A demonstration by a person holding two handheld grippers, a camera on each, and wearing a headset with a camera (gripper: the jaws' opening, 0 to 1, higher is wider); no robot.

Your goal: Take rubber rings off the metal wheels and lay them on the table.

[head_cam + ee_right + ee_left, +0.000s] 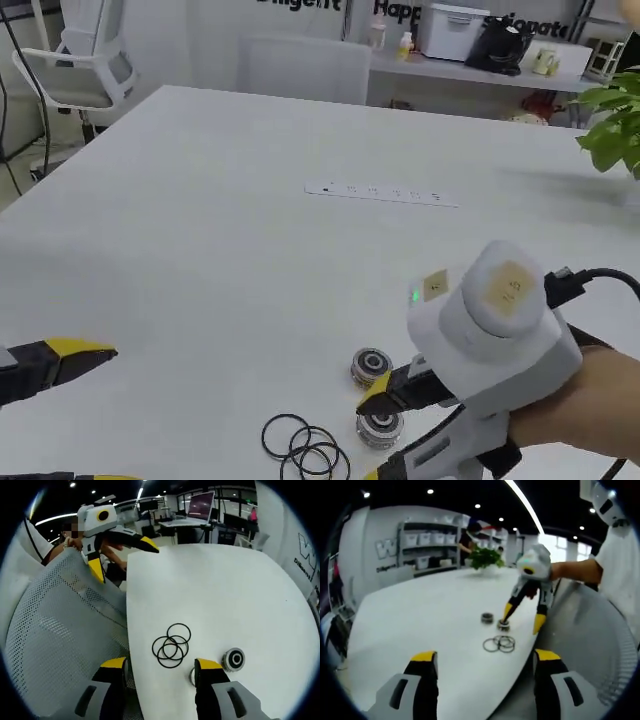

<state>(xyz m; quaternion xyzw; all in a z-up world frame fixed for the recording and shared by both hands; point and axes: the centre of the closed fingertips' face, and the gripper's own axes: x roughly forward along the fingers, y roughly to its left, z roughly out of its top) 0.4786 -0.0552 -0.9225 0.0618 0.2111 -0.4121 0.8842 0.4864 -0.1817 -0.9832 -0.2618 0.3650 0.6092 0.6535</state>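
Some rings [171,645] are off; left gripper [485,655] is open, and right gripper [161,663], open too, should next pinch the wheel [382,430] ring.

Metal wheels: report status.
Left claw open, held clear. Right claw open, one jaw at near silver metal wheel. Black rubber rings piled beside it. Nothing blocking.

Back wall lettering [300,4]: "…iligent", upper part cut by the frame edge.
Second wall lettering [402,9]: "Happ…", continuing as "…ionate" behind the shelf items.
Wall logo [385,548]: large "W"; the smaller line beneath is not legible.
Side wall print [303,562]: "W" mark with "Dilige…" under it.
Yellow sticker [509,287]: on the right gripper [372,438] housing; marks not legible.
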